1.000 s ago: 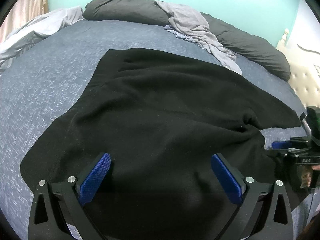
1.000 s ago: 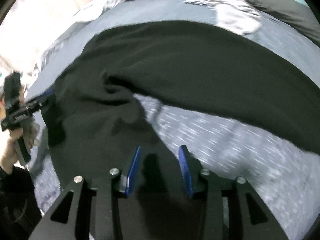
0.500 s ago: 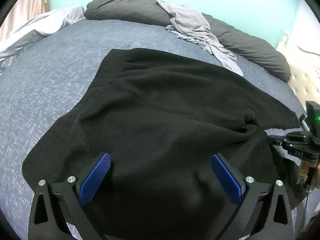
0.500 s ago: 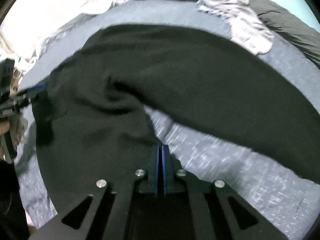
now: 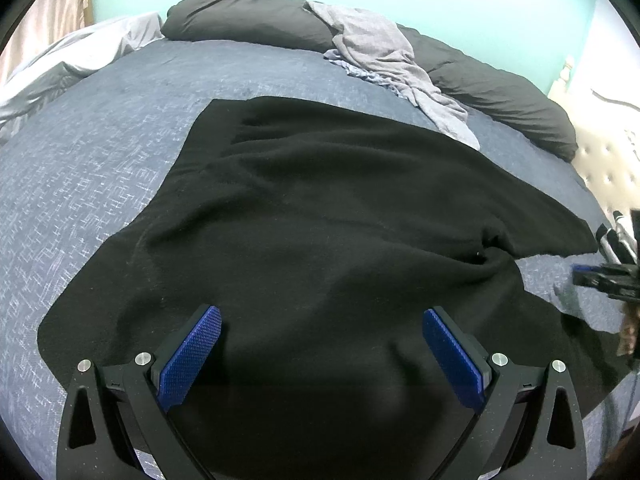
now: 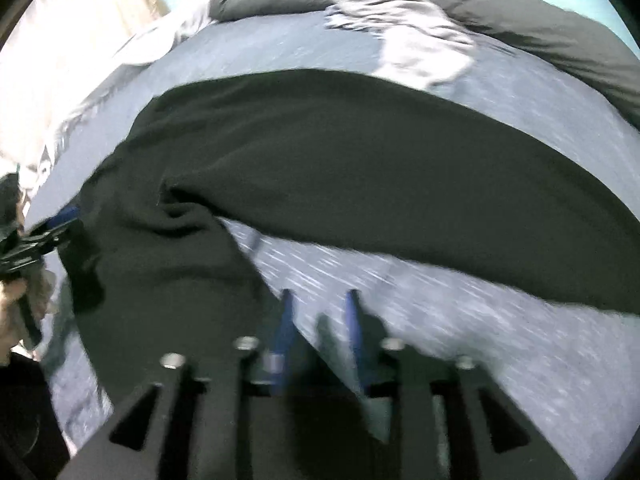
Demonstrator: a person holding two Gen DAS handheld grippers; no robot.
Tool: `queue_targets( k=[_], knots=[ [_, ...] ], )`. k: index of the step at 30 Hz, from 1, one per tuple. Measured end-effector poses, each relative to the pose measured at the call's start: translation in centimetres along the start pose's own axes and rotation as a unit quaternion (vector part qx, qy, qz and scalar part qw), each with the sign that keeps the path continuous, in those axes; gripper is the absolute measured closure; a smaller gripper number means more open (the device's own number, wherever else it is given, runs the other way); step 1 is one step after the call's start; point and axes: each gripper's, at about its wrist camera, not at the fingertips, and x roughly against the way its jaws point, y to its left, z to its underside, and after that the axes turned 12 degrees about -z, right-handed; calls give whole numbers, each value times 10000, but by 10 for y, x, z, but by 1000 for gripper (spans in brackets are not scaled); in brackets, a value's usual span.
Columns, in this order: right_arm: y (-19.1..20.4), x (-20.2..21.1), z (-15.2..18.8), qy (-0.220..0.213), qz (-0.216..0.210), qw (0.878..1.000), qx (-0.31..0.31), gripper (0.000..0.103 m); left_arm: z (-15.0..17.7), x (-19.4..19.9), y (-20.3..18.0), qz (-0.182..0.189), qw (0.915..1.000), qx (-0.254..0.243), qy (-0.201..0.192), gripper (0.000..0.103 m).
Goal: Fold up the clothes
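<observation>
A black fleece garment [image 5: 320,220] lies spread across the blue-grey bedspread [image 5: 100,168], body broad and mostly flat, one sleeve reaching out to the right and a bunch of creases gathered where sleeve meets body. The left gripper [image 5: 322,344] hangs over the near hem with its blue pads wide apart, holding nothing. The right gripper [image 6: 318,320] sits low by the garment's right edge, motion-blurred, its fingers parted by a narrow gap with only bedspread showing between them. The cloth looks soft, thick and limp; I'd judge it light, inclined to sag and drag on the cover rather than slide. A hem corner or the sleeve end looks the surest place to pinch. A grey garment [image 5: 392,64] lies crumpled over the dark pillows [image 5: 248,16].
</observation>
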Motion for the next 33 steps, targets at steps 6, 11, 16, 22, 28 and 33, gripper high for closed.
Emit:
queue_targets(
  k=[6,11,16,22,28,33],
  knots=[
    [-43,42,55,483,304,9982,-179,69,0,1,-4,24,10000,-15,-6,0],
    [-63,54,86,539,258,9971,-479,69,1,0,-9,19,10000,-79,-2,0],
    [-66,36,101,1003,464,9933,-336,69,2,0,-14,14,9999,-143,3,0],
    [-60,32,108,1001,402,9941,-101,98,2,-2,-18,24,9998,-181,5,0],
    [-56,50,105,695,496,9963,43,100,3,-3,-23,27,9997,-229,21,0],
    [-63,61,102,474,705,9963,-134,100,4,-3,-24,34,9997,-240,27,0]
  ],
)
